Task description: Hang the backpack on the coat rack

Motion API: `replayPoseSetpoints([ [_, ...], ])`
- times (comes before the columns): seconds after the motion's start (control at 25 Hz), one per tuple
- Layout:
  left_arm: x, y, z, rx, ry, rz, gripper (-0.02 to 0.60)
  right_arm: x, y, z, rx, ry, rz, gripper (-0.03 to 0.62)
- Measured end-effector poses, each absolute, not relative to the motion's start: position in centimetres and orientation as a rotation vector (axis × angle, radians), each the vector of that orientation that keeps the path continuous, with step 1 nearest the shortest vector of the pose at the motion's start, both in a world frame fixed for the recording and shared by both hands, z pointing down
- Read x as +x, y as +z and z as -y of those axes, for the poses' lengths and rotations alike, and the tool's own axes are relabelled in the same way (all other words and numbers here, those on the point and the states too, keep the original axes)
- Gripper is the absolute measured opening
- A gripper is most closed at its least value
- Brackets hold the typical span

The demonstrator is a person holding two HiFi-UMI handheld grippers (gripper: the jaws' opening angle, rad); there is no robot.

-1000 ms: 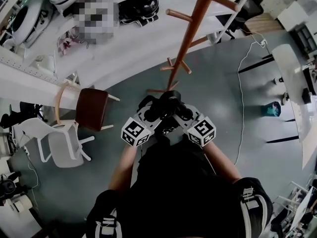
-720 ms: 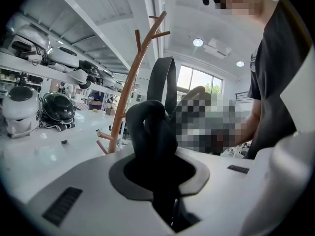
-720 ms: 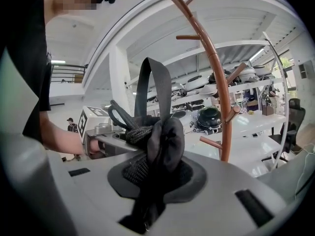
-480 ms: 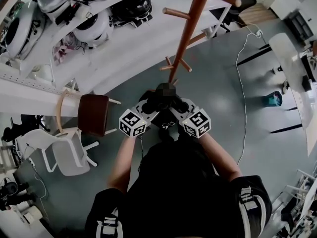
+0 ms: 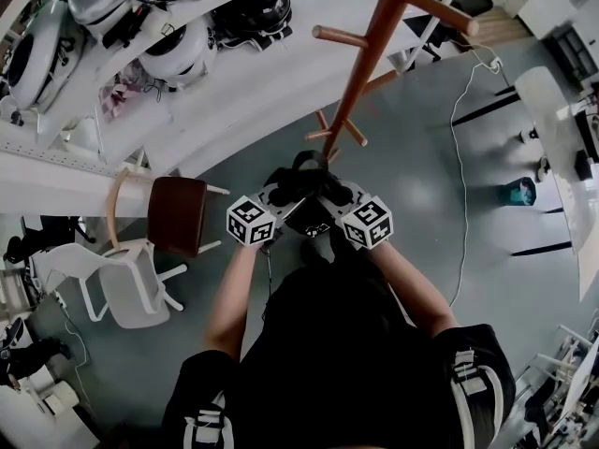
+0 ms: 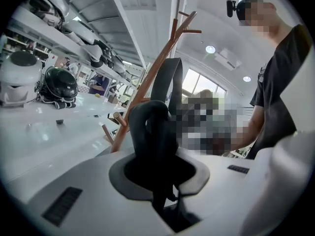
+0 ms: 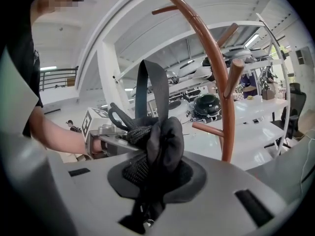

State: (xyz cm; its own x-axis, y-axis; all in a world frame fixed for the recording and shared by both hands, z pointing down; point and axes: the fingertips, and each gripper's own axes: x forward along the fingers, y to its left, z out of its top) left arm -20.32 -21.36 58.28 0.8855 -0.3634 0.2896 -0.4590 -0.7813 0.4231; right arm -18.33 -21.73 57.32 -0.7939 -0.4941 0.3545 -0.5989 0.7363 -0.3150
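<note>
Brought closer to the coat rack within the last second; now just at 6 o'clock of its lower pegs. Held as bunched backpack straps in the narrowly parted, clamping jaws of left gripper and right gripper. Not yet hooked; probably a lift of the loop over a peg next.
</note>
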Motion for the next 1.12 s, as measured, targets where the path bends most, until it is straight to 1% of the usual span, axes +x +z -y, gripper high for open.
replayPoseSetpoints([
  [0.4,-20.2,62.8,26.4,2.483,0.28,0.542,0.086,-18.1,61.8,26.7,0.863,0.732,2.63,0.083],
  [1.12,-19.0,68.7,31.4,2.338,0.313,0.5,0.086,-16.7,67.4,31.3,0.922,0.874,2.529,0.083],
])
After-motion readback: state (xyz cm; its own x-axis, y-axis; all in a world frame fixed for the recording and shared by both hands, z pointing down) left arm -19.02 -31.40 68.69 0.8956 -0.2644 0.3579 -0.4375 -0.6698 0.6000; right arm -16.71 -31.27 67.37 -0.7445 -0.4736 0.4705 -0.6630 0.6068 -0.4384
